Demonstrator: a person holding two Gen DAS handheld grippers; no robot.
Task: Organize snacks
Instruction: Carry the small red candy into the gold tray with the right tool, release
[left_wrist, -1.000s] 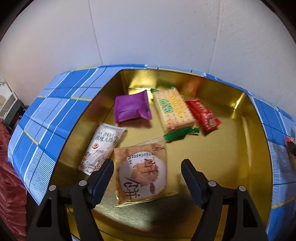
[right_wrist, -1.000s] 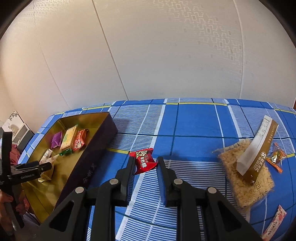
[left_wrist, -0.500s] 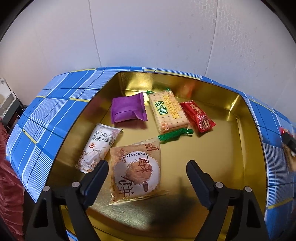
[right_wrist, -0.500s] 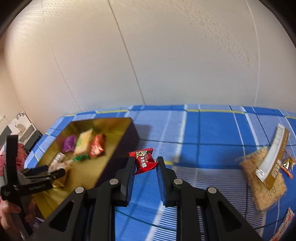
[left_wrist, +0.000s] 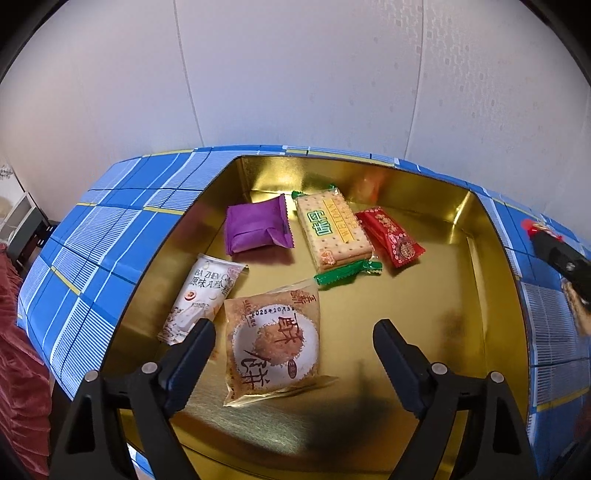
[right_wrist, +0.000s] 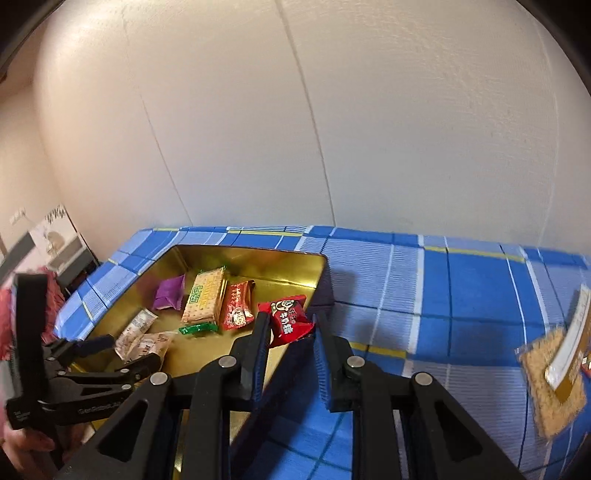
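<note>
Surface: table under a blue plaid cloth (right_wrist: 461, 291) with white fine stripes and thin yellow lines; cloth hangs over the near left edge.
Room: pale cream textured wall (left_wrist: 295, 74) with vertical panel seams directly behind the table; dark red fabric (left_wrist: 14, 350) at the far left of the left wrist view; a small stand with pale boxes (right_wrist: 62, 251) in the left corner.
Tin: gold-lined rectangular box (left_wrist: 491, 314), dark outer wall, sitting on the cloth at the table's left end.
Tin contents: purple pouch (left_wrist: 256, 227); cracker pack with green ends (left_wrist: 332, 232) just right of it; red patterned packet (left_wrist: 391, 238) touching the cracker pack's right edge; white long sachet (left_wrist: 201, 299) near the left wall; round pastry in clear wrap (left_wrist: 271, 341) nearest the camera, overlapping the sachet's lower corner.
Left gripper (left_wrist: 293, 345): jaws have just been opening and stand wide apart over the tin floor; pastry lies between them, pads clear of it.
Right gripper (right_wrist: 290, 332): narrow, pinching a red candy packet (right_wrist: 288, 323); packet held in the air over the tin's right rim.
Loose snacks: crumbly brown bar in clear wrap (right_wrist: 550, 376) with a white and gold packet (right_wrist: 570, 350) lying across it, on the cloth well right of the tin, blurred.
Person: a hand (right_wrist: 22, 443) on the left gripper's handle, lower left of the right wrist view.
</note>
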